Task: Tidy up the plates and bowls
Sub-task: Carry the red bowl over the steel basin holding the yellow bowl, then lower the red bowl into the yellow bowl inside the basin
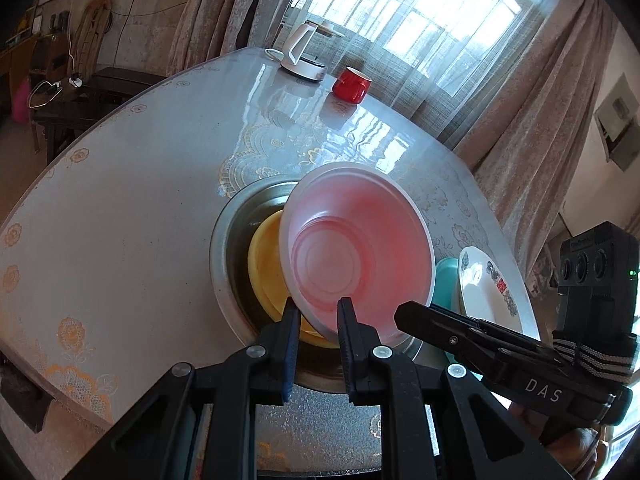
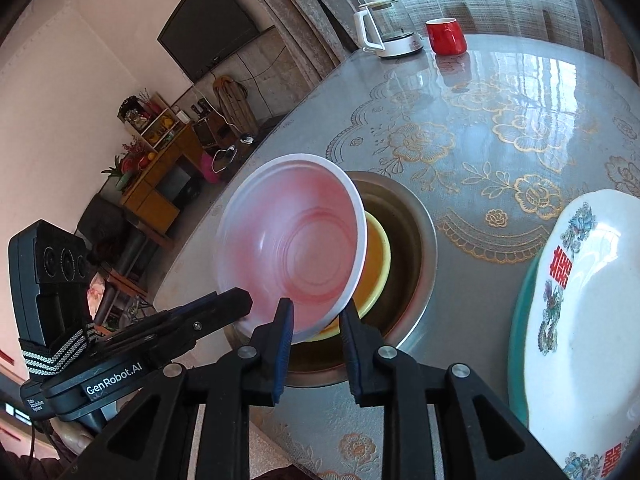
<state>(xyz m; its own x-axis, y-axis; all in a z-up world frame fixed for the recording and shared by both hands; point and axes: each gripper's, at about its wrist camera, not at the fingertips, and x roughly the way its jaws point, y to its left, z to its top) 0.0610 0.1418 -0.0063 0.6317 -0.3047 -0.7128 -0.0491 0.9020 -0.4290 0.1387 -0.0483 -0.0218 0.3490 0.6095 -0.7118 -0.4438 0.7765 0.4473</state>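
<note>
In my left gripper (image 1: 319, 312) the fingers pinch the near rim of a tilted pink bowl (image 1: 356, 248), while my right gripper (image 2: 316, 314) has that rim between its fingers, seemingly loose, not pressing. The bowl hangs over a yellow bowl (image 1: 266, 276) inside a metal basin (image 1: 232, 236) on the flowered table (image 1: 120, 208). To the right a white plate (image 2: 592, 304) rests on a teal plate (image 2: 520, 320); far off stand a red mug (image 1: 351, 84) and kettle (image 1: 304, 50).
</note>
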